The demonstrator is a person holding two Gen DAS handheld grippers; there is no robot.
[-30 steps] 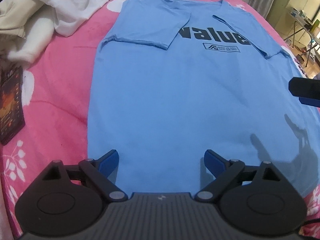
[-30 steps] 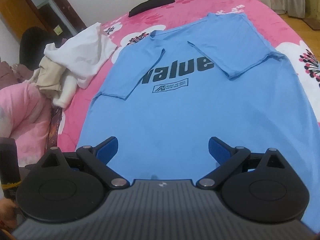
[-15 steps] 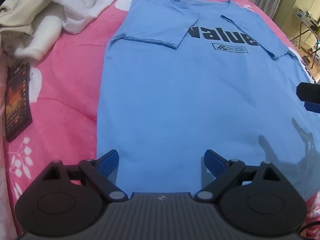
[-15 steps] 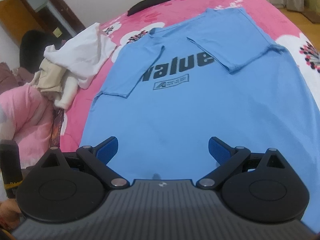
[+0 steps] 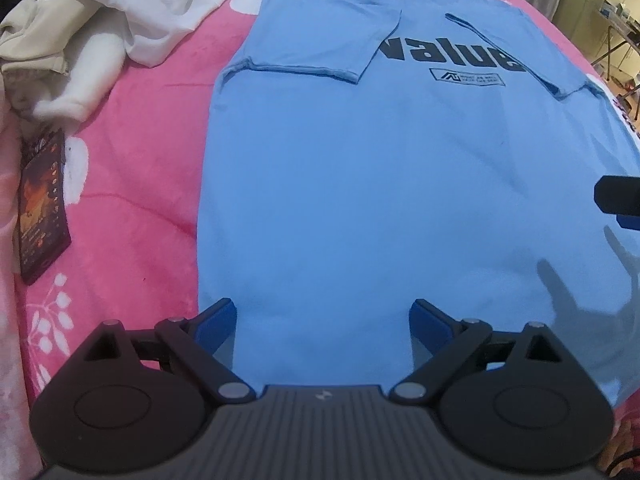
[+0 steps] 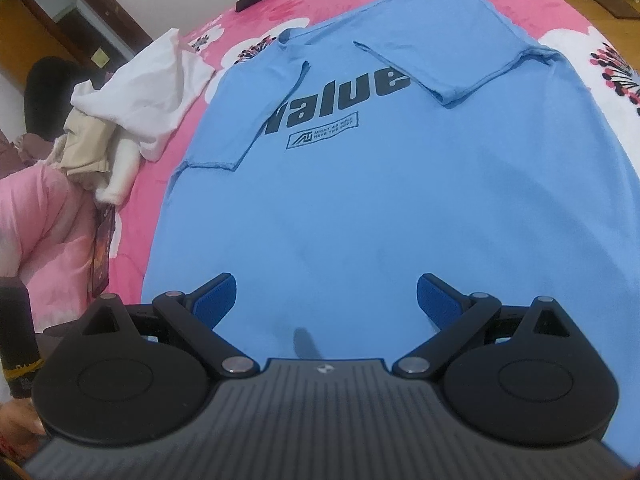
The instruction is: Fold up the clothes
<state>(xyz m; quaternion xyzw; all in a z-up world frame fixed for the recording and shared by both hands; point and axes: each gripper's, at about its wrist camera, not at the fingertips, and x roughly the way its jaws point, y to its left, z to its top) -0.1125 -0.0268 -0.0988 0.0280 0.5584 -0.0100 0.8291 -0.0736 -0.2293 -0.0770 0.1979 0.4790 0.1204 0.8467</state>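
Both sets of jaws are spread wide with nothing between them. The left gripper (image 5: 322, 314) and the right gripper (image 6: 326, 290) hover over the bottom hem end of the blue t-shirt (image 5: 400, 184), not pinching any fabric. The shirt lies flat, front up, on the pink floral bed (image 5: 132, 184), both short sleeves already folded in over the chest so they partly cover the "Value" print (image 6: 340, 96). Off to the left of the shirt sits a heap of white and beige clothes (image 5: 100, 28), and nearer, a dark booklet (image 5: 42, 208) lies by the bed edge.
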